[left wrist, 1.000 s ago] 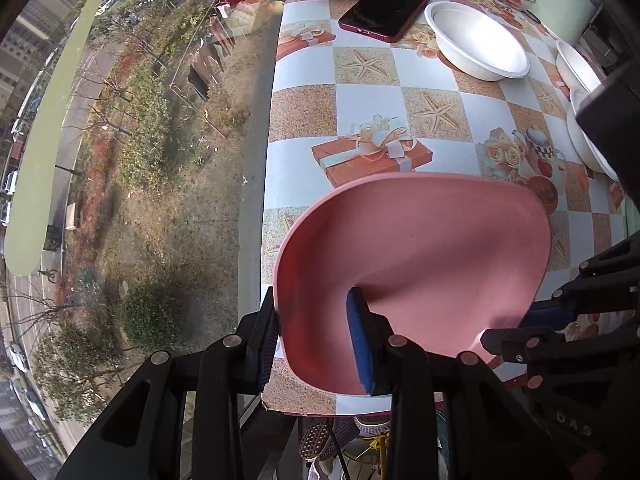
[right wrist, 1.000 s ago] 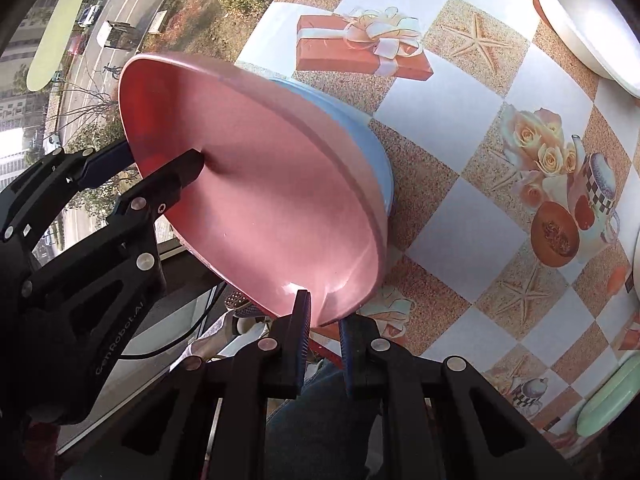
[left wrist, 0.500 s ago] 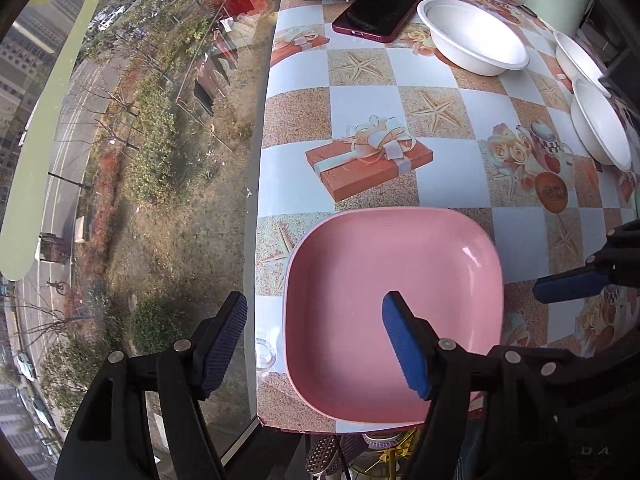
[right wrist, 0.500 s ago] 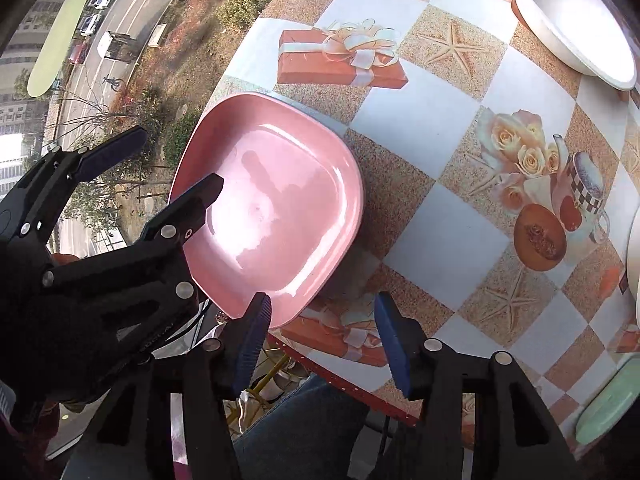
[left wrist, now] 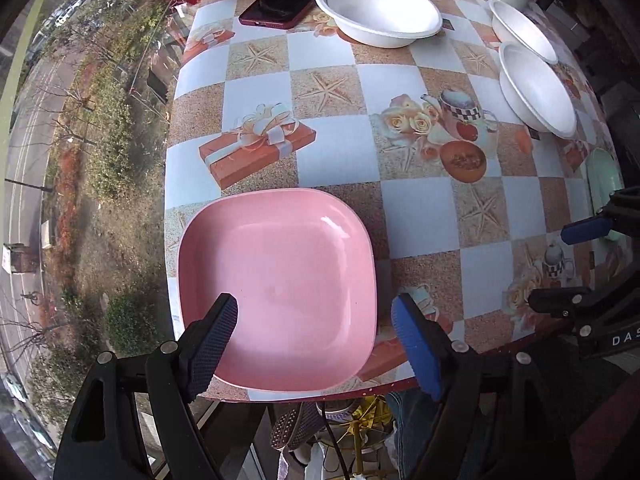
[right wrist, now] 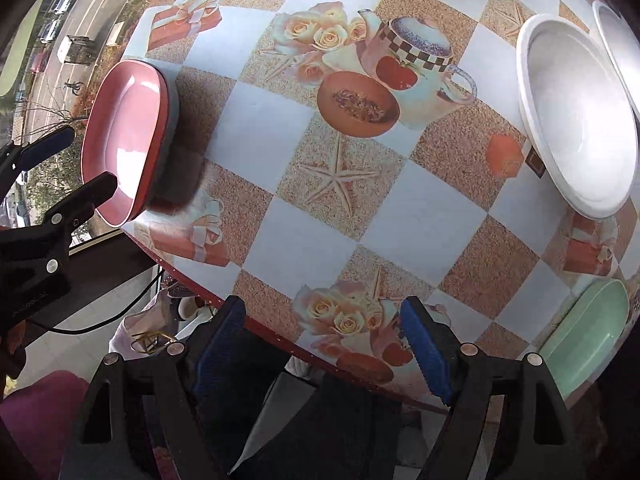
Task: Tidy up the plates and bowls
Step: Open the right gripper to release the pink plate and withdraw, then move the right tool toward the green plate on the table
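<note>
1. The square pink plastic plate (left wrist: 276,288) with rounded corners lies flat at the near left corner of the round table covered in a patterned oilcloth (left wrist: 340,152). From my right-hand view a second, darker plate seems to sit under it, though I cannot tell for sure.
2. My left gripper (left wrist: 316,340) hangs just above the plate's near edge with its jaws spread wide, holding nothing; one blue pad (left wrist: 212,344) overlaps the plate in the picture, the other sits off its right side.
3. My right gripper (right wrist: 324,344) is also spread wide and empty, hovering at the near table edge and pointing toward the right half of the table.
4. Two white shallow bowls (right wrist: 576,112) lie side by side at the far right, and a pale green plate (right wrist: 584,336) sits at the near right edge. A third white bowl (left wrist: 380,12) stands at the far side, next to a dark red phone (left wrist: 280,4).
5. I judge these dishes light, stiff and glossy, so likely slippery under the pads. The raised rim is the only sensible hold: one pad above, one below.
6. The green plate looks nearest for my right gripper, which would have to tilt low to slip a finger under its rim.
</note>
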Demonstrator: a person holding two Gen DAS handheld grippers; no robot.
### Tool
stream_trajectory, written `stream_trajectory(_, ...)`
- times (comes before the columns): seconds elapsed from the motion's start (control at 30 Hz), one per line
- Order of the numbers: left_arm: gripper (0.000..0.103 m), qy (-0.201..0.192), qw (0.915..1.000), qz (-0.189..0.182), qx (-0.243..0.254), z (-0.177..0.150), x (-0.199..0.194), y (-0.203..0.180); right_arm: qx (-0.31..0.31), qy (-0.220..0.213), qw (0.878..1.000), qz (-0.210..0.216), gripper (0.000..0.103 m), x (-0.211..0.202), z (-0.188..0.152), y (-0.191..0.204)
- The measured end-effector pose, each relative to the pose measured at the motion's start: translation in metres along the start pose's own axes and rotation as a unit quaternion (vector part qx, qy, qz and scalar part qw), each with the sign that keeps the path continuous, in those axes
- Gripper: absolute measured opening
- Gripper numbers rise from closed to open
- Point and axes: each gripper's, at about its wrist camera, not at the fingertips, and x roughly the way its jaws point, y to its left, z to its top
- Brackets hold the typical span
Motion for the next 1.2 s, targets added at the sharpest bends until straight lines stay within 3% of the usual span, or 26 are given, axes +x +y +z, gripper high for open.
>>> stream_trajectory(0.17,0.082,0.019,0.9954,-0.017,0.093,0.015,0.003,-0.059,0.079,0.012,0.996,0.038,0.081,0.004,-0.022,-0.038)
stream_trajectory(0.3,0.082,0.013,0.9848,-0.001,0.173,0.028,0.001,-0.097,0.109,-0.015,0.993,0.031,0.081,-0.010,-0.016,-0.051)
stream_trajectory(0.4,0.082,0.005,0.9793,0.001,0.202,0.038,-0.004,-0.114,0.132,-0.025,0.990,0.034,0.081,-0.015,-0.022,-0.068)
stream_trajectory(0.73,0.082,0.001,0.9723,0.006,0.234,0.049,-0.005,-0.150,0.185,-0.032,0.981,0.046,0.081,-0.012,-0.052,-0.114)
stream_trajectory(1.2,0.082,0.004,0.9636,0.013,0.267,0.051,-0.007,-0.189,0.224,-0.039,0.972,0.053,0.081,-0.013,-0.063,-0.139)
